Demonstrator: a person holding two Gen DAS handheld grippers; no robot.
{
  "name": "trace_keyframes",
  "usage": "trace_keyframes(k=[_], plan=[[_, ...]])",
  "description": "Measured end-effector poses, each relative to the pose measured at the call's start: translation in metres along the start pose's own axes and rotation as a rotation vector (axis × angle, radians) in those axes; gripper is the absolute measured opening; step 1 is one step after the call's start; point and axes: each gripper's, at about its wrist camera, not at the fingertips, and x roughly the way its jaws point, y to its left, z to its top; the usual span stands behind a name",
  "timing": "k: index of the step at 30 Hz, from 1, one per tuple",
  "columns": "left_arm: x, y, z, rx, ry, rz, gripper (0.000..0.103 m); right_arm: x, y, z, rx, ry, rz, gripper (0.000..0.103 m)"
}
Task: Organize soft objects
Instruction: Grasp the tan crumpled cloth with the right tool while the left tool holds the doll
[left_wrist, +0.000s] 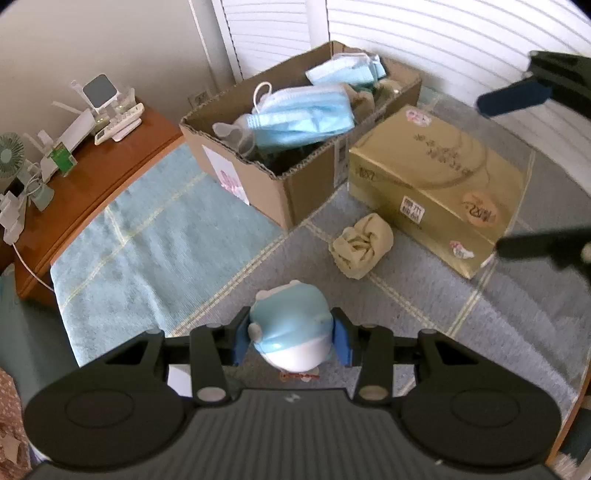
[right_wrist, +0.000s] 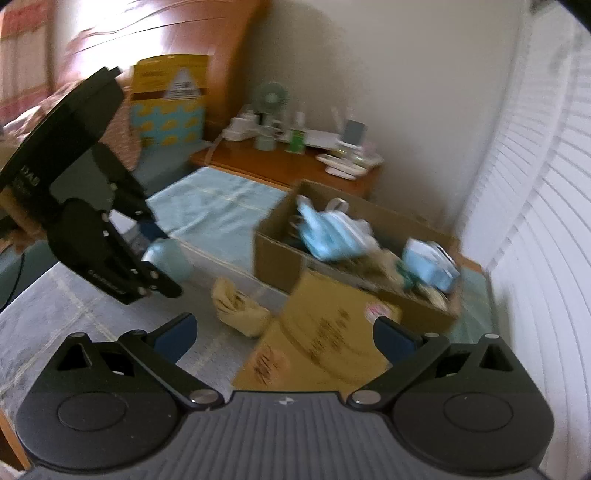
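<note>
My left gripper (left_wrist: 291, 334) is shut on a soft blue-and-white plush toy (left_wrist: 290, 314), its blue pads pressing both sides, just above the grey blanket (left_wrist: 406, 332). From the right wrist view the same toy (right_wrist: 168, 258) shows between the left gripper's fingers (right_wrist: 173, 290). A crumpled beige cloth bundle (left_wrist: 362, 245) (right_wrist: 236, 306) lies on the blanket beside the gold box (left_wrist: 436, 166). An open cardboard box (left_wrist: 280, 184) (right_wrist: 280, 258) holds blue face masks (left_wrist: 303, 114) (right_wrist: 328, 232) and other soft items. My right gripper (right_wrist: 284, 328) stands wide open with nothing in it, over the gold box (right_wrist: 321, 343).
A wooden side table (left_wrist: 92, 177) with a small fan (left_wrist: 11, 155), chargers and bottles stands at the left. A light blue blanket (left_wrist: 155, 236) covers the bed next to the grey one. White shutters (left_wrist: 443, 44) close off the far side.
</note>
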Motion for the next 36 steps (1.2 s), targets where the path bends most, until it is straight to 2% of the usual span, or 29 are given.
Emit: trace_keyframes(k=[2, 6, 9, 12, 18, 26, 30, 36], plan=[[-0.003, 0.001, 0.000, -0.004, -0.013, 0.008, 0.044, 0.007, 0.008, 0.005, -0.077, 0.010, 0.013, 0.100], [-0.006, 0.005, -0.002, -0.020, -0.033, 0.007, 0.044, 0.023, 0.020, 0.013, -0.213, 0.049, 0.045, 0.090], [-0.009, 0.008, -0.004, -0.034, -0.047, 0.004, 0.044, 0.035, 0.025, 0.022, -0.298, 0.076, 0.067, 0.087], [-0.009, 0.010, -0.005, -0.047, -0.054, 0.002, 0.044, 0.046, 0.029, 0.030, -0.361, 0.102, 0.111, 0.086], [-0.008, 0.013, -0.007, -0.064, -0.058, -0.002, 0.044, 0.075, 0.040, 0.034, -0.472, 0.193, 0.167, 0.077], [-0.006, 0.017, -0.007, -0.076, -0.068, -0.008, 0.044, 0.107, 0.039, 0.029, -0.498, 0.292, 0.202, 0.062], [-0.004, 0.019, -0.006, -0.081, -0.067, -0.015, 0.044, 0.111, 0.036, 0.030, -0.479, 0.304, 0.219, 0.059], [-0.002, 0.020, -0.007, -0.086, -0.065, -0.026, 0.044, 0.114, 0.031, 0.033, -0.464, 0.314, 0.222, 0.042]])
